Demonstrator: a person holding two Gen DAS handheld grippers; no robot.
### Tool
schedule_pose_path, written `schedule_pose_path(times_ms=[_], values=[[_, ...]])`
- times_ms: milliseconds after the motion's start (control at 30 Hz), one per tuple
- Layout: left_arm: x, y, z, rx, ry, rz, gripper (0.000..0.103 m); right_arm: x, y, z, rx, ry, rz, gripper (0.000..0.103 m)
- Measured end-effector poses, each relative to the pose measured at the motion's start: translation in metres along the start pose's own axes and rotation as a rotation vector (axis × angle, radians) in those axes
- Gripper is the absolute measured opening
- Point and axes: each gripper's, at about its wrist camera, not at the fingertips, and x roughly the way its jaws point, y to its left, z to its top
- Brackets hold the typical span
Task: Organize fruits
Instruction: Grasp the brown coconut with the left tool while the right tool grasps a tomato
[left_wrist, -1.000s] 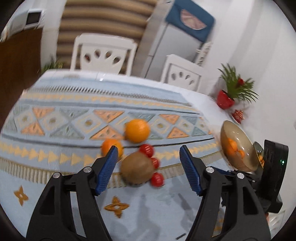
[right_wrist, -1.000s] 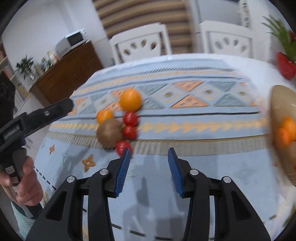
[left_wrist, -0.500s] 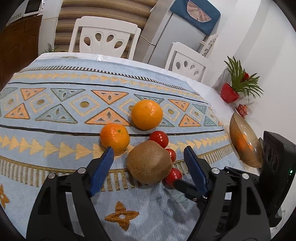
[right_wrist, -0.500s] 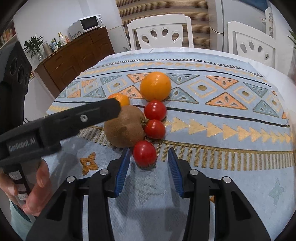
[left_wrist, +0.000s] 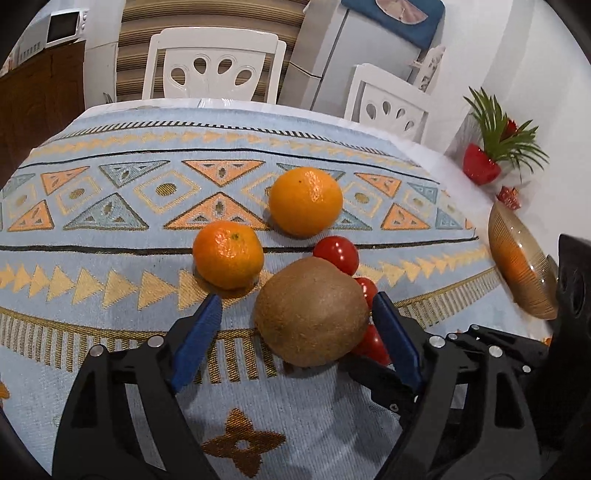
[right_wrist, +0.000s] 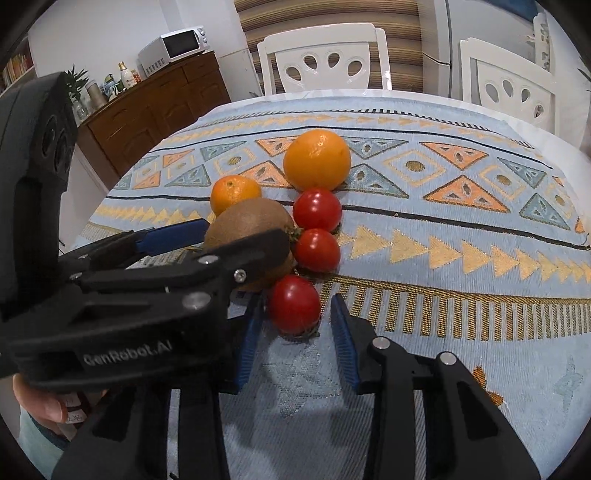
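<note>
Both units have advanced onto the fruit cluster on the patterned blue tablecloth of the table (left_wrist: 110, 258) within the last second. The left hand-held gripper (left_wrist: 295, 321) now straddles the brown fuzzy kiwi (left_wrist: 312, 312), jaws spread and not yet clenched. The right hand-held gripper (right_wrist: 295, 325) brackets the nearest small red tomato (right_wrist: 293, 304), jaws likewise released. The amber glass bowl (left_wrist: 517, 266), already holding orange fruit, stands well apart at the table's right. Judgement: approach is complete on both sides; closing the jaws is the next step before transfer to the bowl.
</note>
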Motion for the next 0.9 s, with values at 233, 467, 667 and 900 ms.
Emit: schedule_pose_path(times_ms=[233, 467, 667, 900], values=[[0.005, -0.001, 0.000, 0.008, 0.025, -0.002, 0.076, 0.002, 0.000, 0.001, 0.001, 0.005, -0.005, 0.037], [0.003, -0.009, -0.003, 0.050, 0.017, -0.005, 0.063, 0.003, 0.002, 0.002, -0.004, 0.007, -0.015, 0.033], [0.001, -0.009, -0.002, 0.040, 0.014, -0.011, 0.062, 0.003, 0.003, 0.002, -0.006, 0.006, -0.016, 0.028], [-0.008, 0.004, 0.000, -0.029, -0.015, -0.032, 0.062, -0.001, -0.002, 0.000, 0.013, -0.007, -0.012, 0.027]])
